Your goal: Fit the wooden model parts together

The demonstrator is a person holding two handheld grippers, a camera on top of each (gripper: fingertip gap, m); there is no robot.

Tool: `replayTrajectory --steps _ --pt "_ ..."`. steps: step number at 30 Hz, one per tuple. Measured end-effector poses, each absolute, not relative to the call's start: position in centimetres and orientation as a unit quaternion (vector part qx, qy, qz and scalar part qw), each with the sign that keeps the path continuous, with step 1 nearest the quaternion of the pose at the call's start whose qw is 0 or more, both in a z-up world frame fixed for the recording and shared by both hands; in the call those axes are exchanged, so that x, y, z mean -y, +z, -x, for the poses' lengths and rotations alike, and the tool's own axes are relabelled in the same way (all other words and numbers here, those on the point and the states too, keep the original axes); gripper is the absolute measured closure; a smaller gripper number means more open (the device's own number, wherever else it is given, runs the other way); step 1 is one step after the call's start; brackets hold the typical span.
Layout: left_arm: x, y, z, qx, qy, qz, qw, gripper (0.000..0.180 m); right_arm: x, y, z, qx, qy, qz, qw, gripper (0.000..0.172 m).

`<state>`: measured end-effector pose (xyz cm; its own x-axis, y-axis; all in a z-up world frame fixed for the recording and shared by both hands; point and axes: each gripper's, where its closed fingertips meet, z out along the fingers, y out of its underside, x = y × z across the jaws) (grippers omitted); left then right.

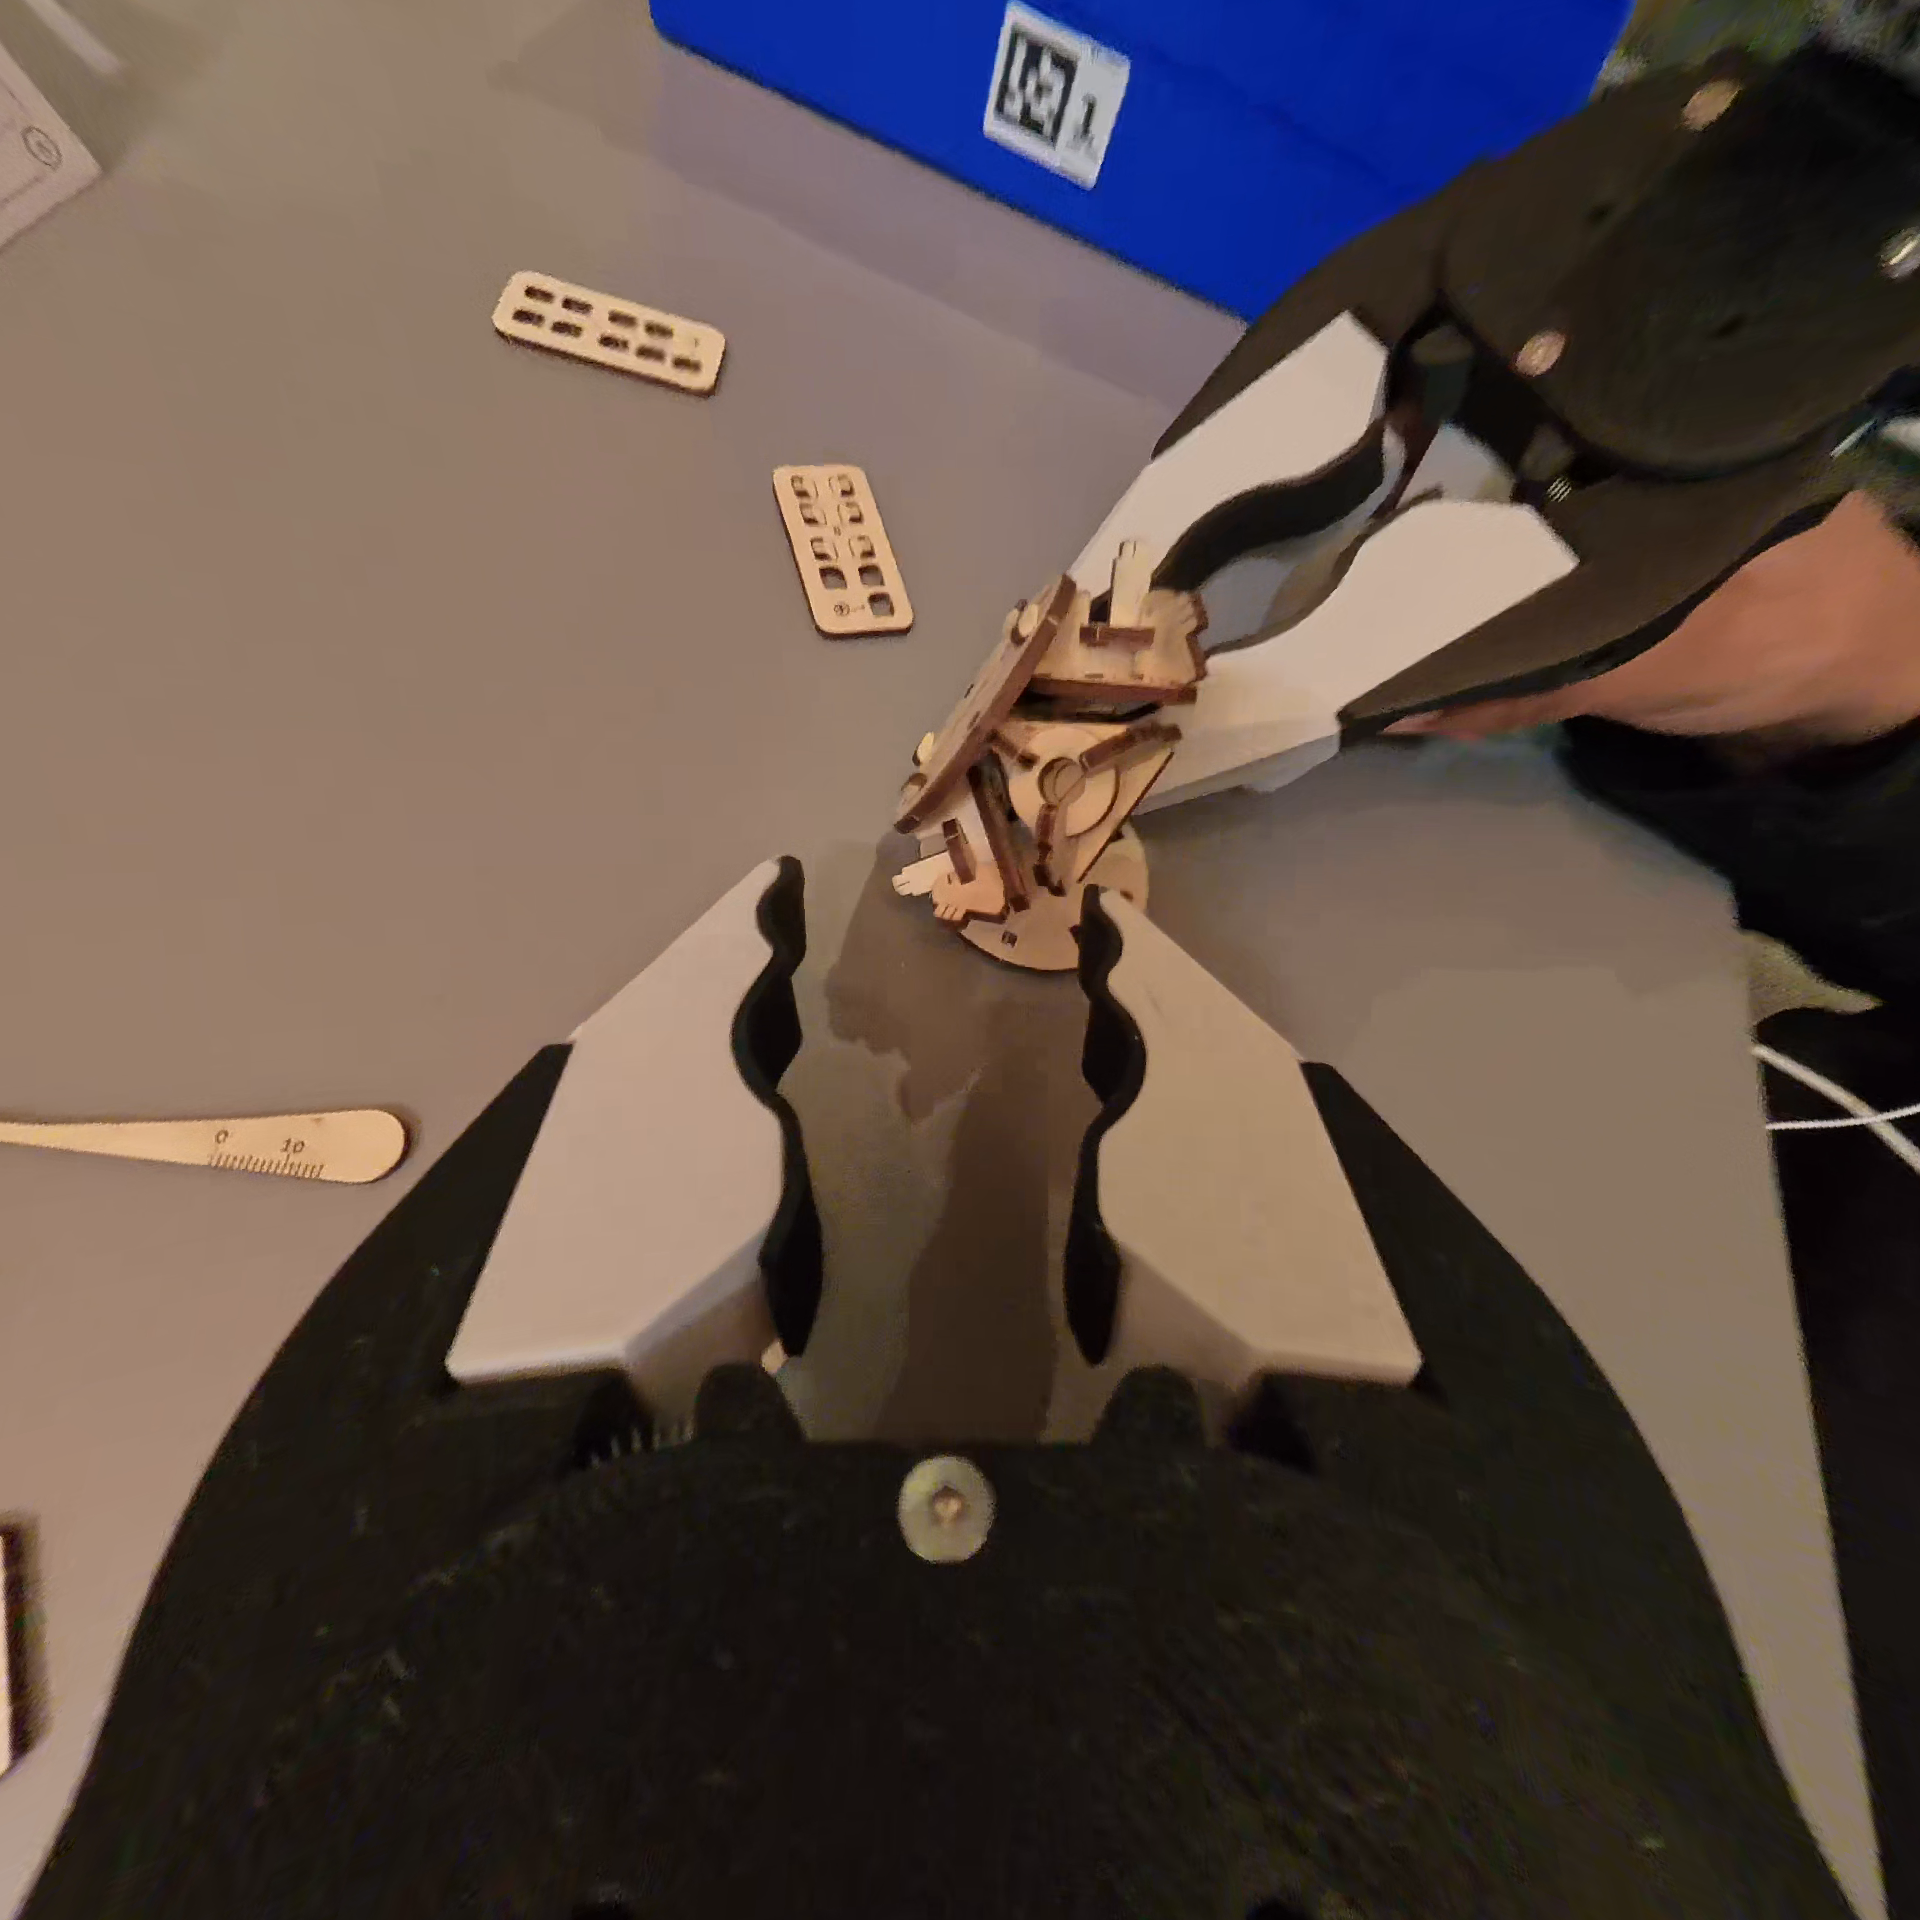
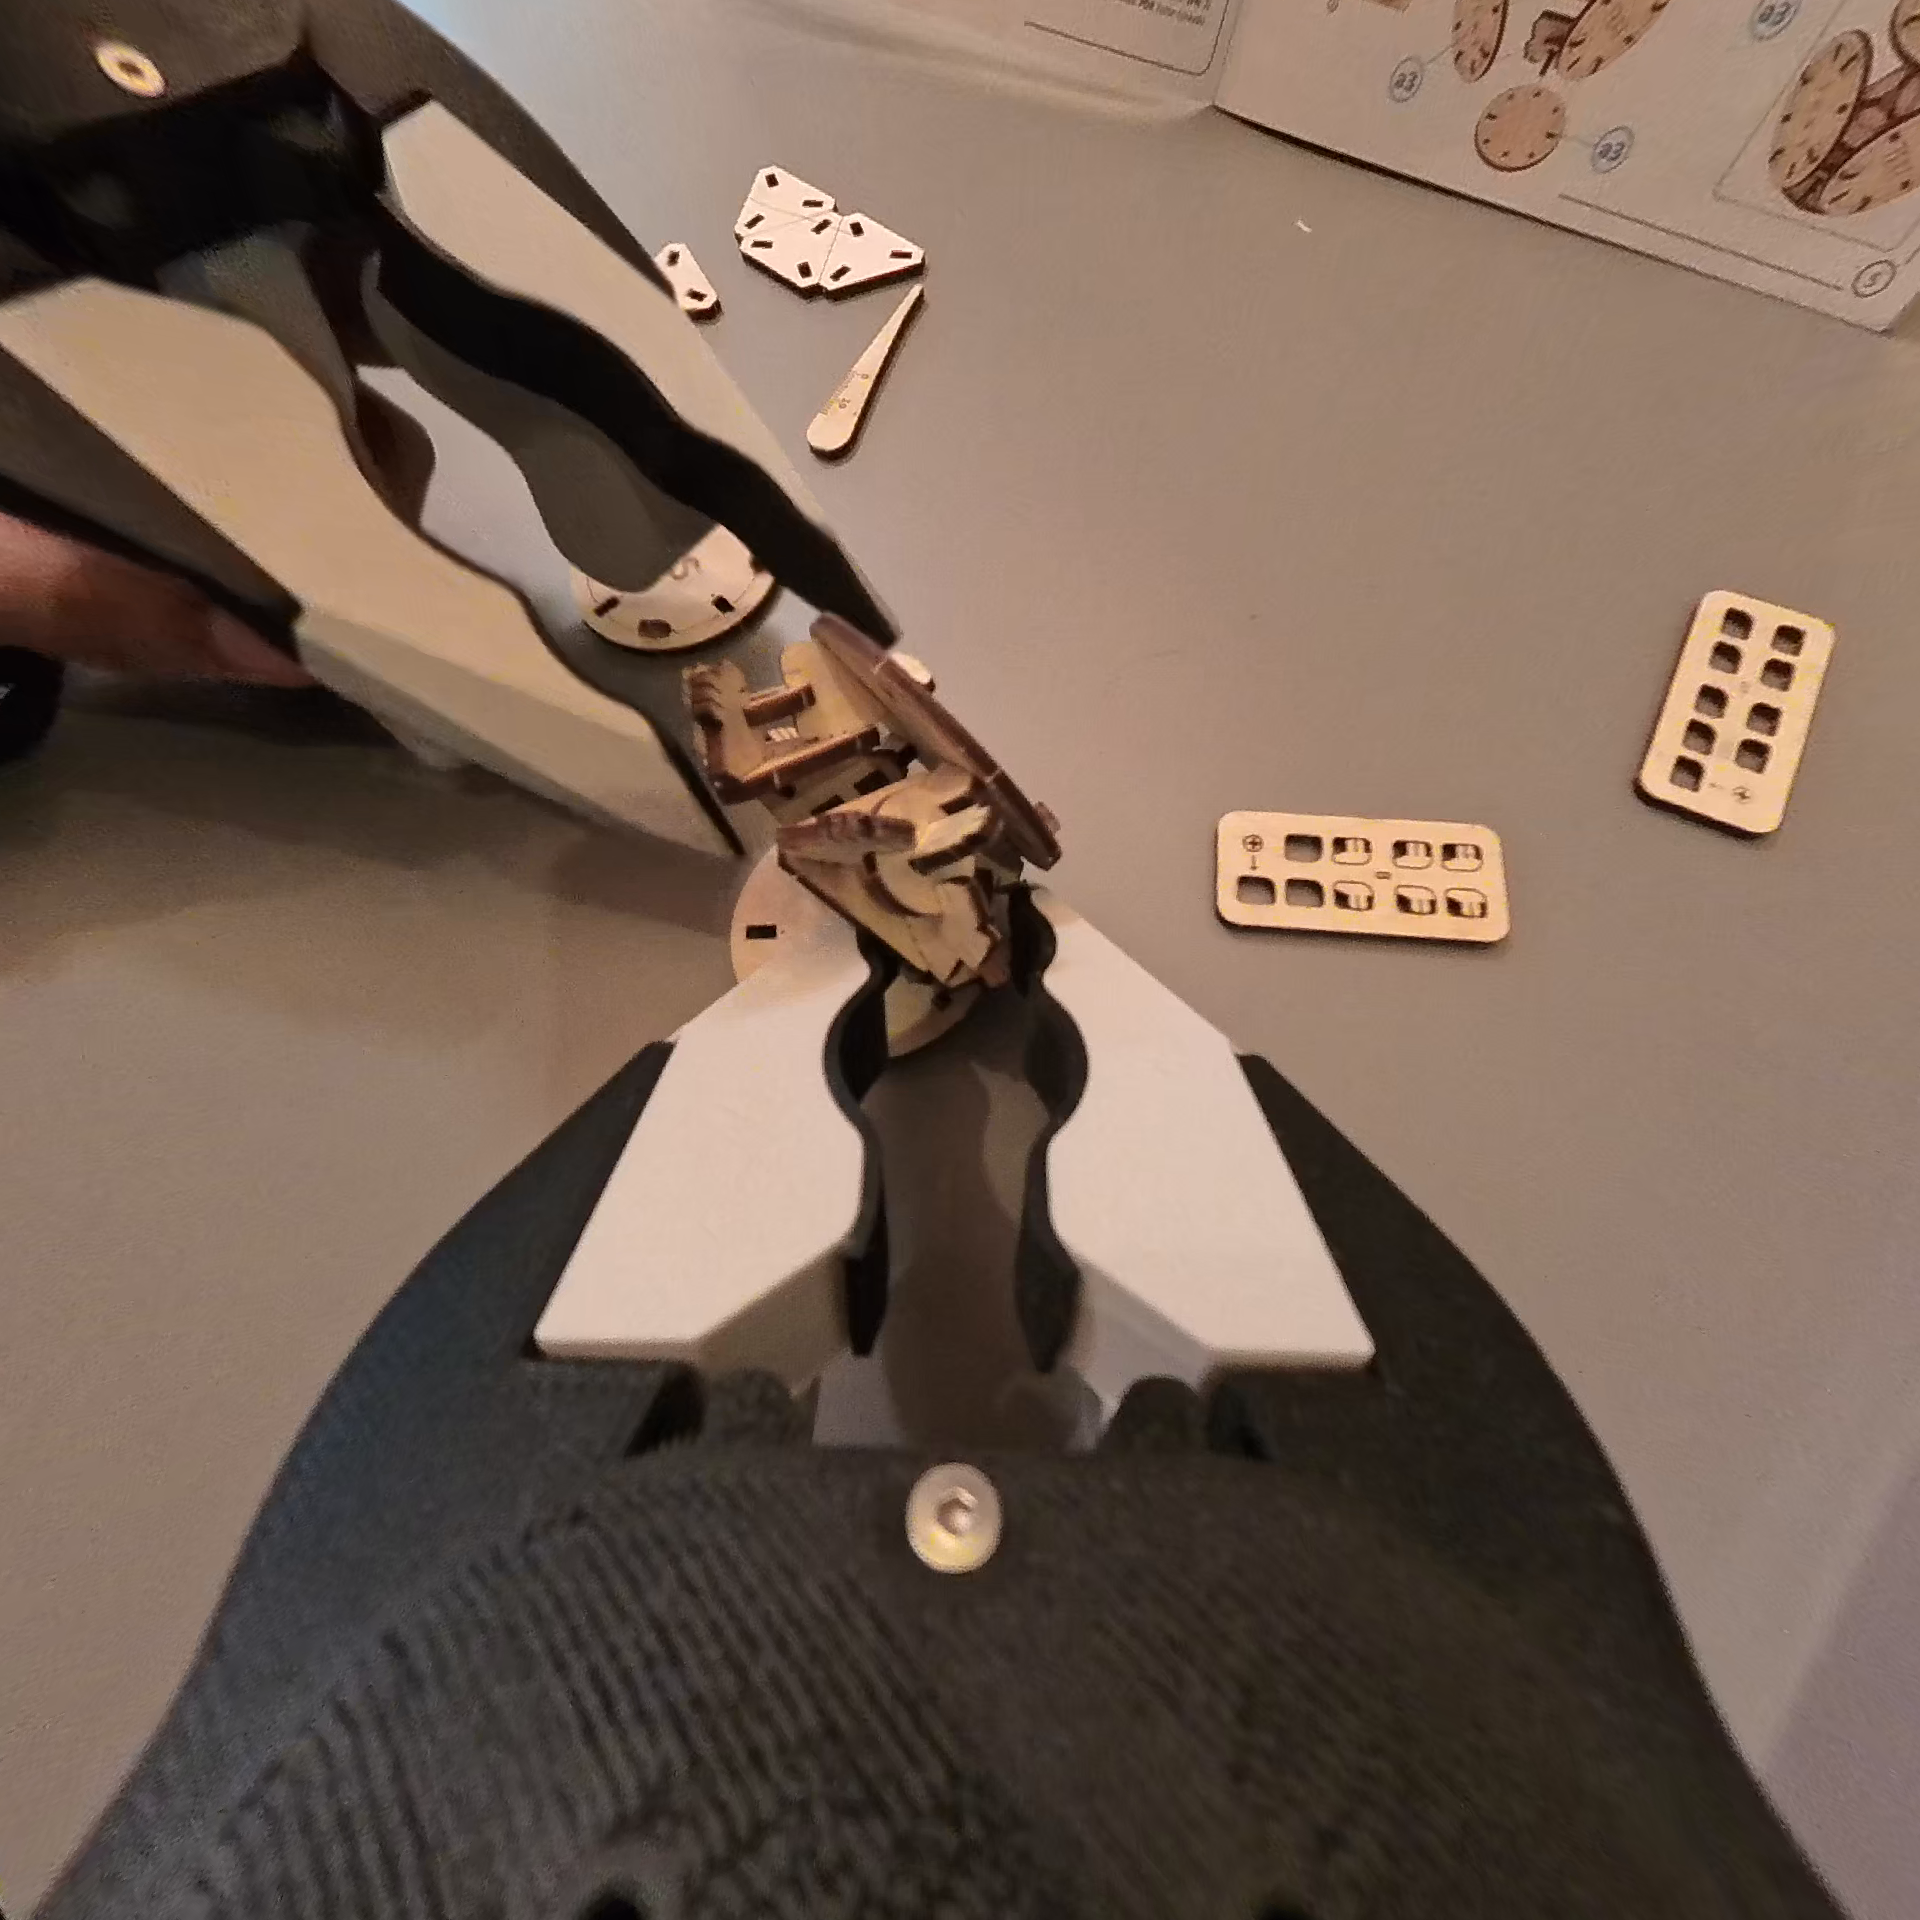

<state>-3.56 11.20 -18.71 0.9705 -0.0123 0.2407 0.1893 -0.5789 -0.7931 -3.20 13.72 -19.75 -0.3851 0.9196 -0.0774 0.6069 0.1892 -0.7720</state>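
Observation:
A small wooden laser-cut model [image 1: 1039, 758] stands tilted on the grey table [image 1: 416, 727], with a round wooden disc [image 1: 1023, 940] at its lower end. My right gripper [image 2: 956, 940] is shut on one end of the model [image 2: 894, 831]. In the left wrist view it reaches in from the upper right [image 1: 1184, 613] and grips the model's top. My left gripper [image 1: 940, 894] is open just in front of the model, and its right fingertip [image 1: 1096, 935] is beside the disc. Nothing lies between its pads.
Two slotted wooden plates [image 1: 608, 332] [image 1: 842, 551] and a wooden stick with a scale [image 1: 260, 1143] lie on the table. A blue box with a tag [image 1: 1299, 156] stands behind. An instruction sheet [image 2: 1662, 135], flat wooden pieces [image 2: 831, 244] and another disc [image 2: 675, 613] lie farther off. Left and right tips are no more than a few centimetres apart.

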Motion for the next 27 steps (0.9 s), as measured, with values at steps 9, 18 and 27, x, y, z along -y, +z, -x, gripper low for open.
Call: replayTrajectory --steps 9,18,27 --pt "-12.1 -19.3 3.9 -0.003 0.008 0.898 0.440 0.132 -13.7 -19.7 3.2 0.741 0.380 0.513 0.208 0.153" --pt "-12.3 -19.5 3.3 -0.031 0.003 0.900 0.435 0.151 -13.7 -19.7 3.2 0.743 0.376 0.511 0.215 0.153" --pt "-12.3 -19.6 3.2 -0.006 -0.051 0.901 0.431 0.152 -13.7 -19.8 3.2 0.745 0.374 0.514 0.204 0.153"
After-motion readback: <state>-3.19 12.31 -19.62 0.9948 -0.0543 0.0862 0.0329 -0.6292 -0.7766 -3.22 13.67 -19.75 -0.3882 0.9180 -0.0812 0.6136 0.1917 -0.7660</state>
